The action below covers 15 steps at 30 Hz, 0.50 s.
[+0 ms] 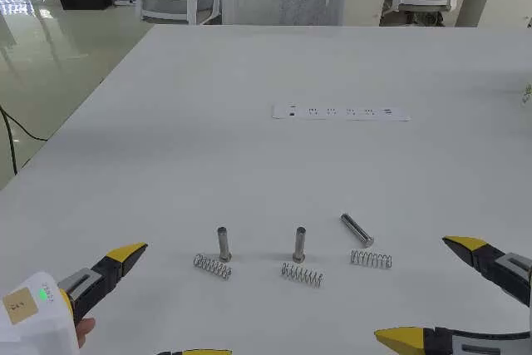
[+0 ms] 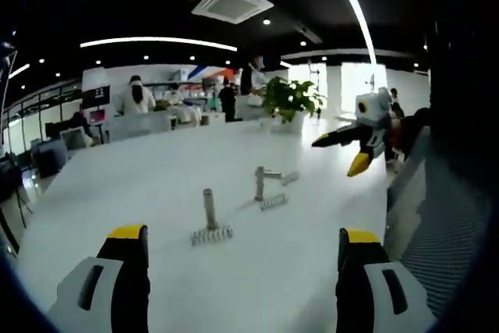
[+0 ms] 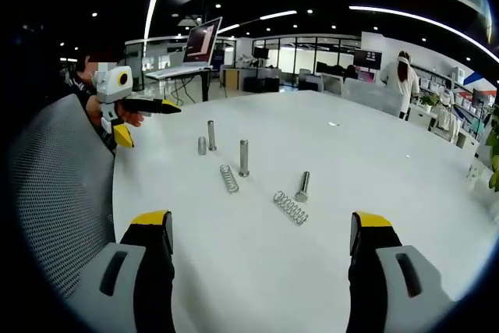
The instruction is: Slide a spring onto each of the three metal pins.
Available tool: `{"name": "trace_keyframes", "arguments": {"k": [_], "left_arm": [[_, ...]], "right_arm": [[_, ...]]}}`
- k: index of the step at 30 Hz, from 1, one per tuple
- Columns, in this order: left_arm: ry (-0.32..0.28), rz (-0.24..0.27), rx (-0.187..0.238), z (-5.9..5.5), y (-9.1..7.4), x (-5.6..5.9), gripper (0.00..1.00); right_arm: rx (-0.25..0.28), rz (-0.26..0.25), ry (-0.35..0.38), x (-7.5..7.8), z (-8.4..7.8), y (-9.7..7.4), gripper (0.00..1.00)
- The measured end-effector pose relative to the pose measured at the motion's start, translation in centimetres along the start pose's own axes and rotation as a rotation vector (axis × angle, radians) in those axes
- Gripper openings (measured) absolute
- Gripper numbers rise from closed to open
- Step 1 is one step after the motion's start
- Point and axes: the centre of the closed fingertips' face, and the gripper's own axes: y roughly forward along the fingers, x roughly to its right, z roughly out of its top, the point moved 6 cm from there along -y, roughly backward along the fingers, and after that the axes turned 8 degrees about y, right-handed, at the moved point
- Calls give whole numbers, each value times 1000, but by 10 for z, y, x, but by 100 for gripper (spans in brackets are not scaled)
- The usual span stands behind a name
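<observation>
Steel is sitting bare on the bench point(image 1: 166, 164): the left pin point(image 1: 224, 243) and middle pin point(image 1: 299, 243) are standing upright, the right pin point(image 1: 356, 229) seems to be leaning or lying, and the left spring point(image 1: 212, 266), middle spring point(image 1: 301, 274) and right spring point(image 1: 371, 259) are lying loose just in front of them, so no threading is begun. The left gripper point(image 1: 162, 303) and right gripper point(image 1: 430, 290) are hovering spread and empty near the row; next, I judge, one is needing to pinch a spring and align it over a pin top. Each gripper view is showing the other gripper's two jaws complete, which the head view is cropping.
</observation>
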Motion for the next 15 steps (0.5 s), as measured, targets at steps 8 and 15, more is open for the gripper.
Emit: {"name": "trace_keyframes", "arguments": {"k": [8,15], "left_arm": [[10,-9,-2,1,0,1,98],[14,-14,1,0,1,0,98]], "right_arm": [[1,-1,-3,0,1,0,95],[3,-3,-6,-1,3,-1,95]]}}
